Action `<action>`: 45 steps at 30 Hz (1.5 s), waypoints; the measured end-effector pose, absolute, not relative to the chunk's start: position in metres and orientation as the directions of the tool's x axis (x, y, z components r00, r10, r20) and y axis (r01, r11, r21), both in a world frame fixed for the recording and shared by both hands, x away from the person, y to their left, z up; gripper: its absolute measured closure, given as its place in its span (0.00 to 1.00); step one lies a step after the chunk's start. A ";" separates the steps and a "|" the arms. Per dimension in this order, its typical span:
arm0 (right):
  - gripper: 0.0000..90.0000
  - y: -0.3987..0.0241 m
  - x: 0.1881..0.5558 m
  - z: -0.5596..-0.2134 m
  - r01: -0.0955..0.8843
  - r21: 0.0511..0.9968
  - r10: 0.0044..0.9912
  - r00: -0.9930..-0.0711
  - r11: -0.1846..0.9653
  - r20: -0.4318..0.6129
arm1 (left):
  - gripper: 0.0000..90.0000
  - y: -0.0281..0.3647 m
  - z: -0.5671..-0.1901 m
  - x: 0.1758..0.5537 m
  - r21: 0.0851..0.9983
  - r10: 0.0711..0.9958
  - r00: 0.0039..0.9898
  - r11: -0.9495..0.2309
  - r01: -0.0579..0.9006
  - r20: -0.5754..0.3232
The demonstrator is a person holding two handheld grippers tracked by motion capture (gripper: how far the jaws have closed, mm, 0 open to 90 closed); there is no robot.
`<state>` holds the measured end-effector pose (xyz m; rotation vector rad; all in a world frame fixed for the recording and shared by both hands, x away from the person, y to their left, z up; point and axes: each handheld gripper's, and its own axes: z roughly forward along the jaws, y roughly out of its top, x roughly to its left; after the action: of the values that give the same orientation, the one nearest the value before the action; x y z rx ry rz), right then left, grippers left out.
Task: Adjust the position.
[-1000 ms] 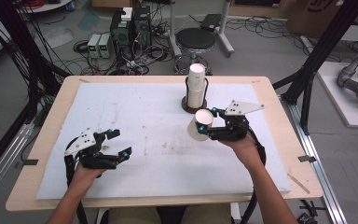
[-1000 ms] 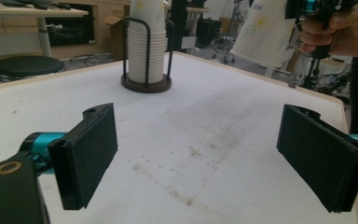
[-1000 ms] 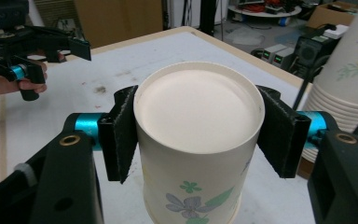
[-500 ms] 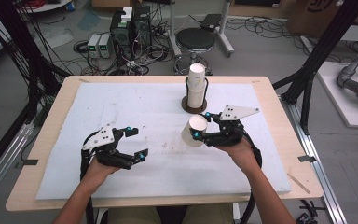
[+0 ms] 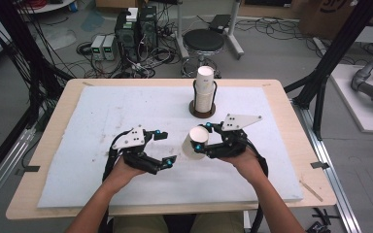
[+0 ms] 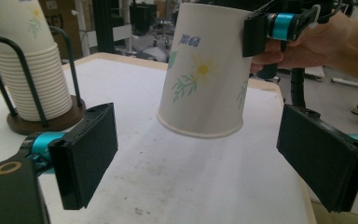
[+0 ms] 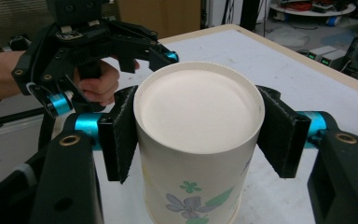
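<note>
R gripper (image 5: 200, 137) clamps an upside-down cup (image 5: 194, 141), held just above the mat (image 5: 92, 121) mid-table. L gripper (image 5: 166, 147), jaws wide apart & empty, sits just left of cup, pointing at it.

I counted one loose white flower-printed paper cup (image 5: 193, 141), one stack of matching white paper cups (image 5: 204, 92) in one dark wire holder (image 5: 202, 109), and two black two-jaw grippers: left (image 5: 166, 148), right (image 5: 203, 137).
</note>
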<state>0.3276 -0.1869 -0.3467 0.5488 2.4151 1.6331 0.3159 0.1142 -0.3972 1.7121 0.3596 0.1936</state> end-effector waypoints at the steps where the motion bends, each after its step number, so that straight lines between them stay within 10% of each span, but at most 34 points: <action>1: 0.41 -0.186 0.328 -0.347 0.202 0.921 0.389 -0.919 0.332 0.061 | 0.14 0.112 -0.397 0.317 0.982 0.340 0.938 -0.142 0.127 -0.072; 29: 0.41 -0.175 0.326 -0.351 0.247 0.925 0.299 -0.941 0.290 0.157 | 0.33 0.081 -0.411 0.319 0.982 0.251 0.966 -0.162 0.100 -0.057; 35: 0.21 -0.176 0.327 -0.351 0.284 0.917 0.330 -0.925 0.280 0.186 | 0.37 0.085 -0.408 0.319 0.980 0.244 0.969 -0.178 0.090 -0.044; 45: 0.21 -0.192 0.329 -0.342 0.269 0.928 0.308 -0.933 0.257 0.185 | 0.42 0.093 -0.397 0.324 0.967 0.242 0.969 -0.231 0.106 -0.048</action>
<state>0.3287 -0.1920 -0.3421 0.5658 2.4640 1.8081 0.3243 0.0931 -0.3968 1.8064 0.2566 0.1287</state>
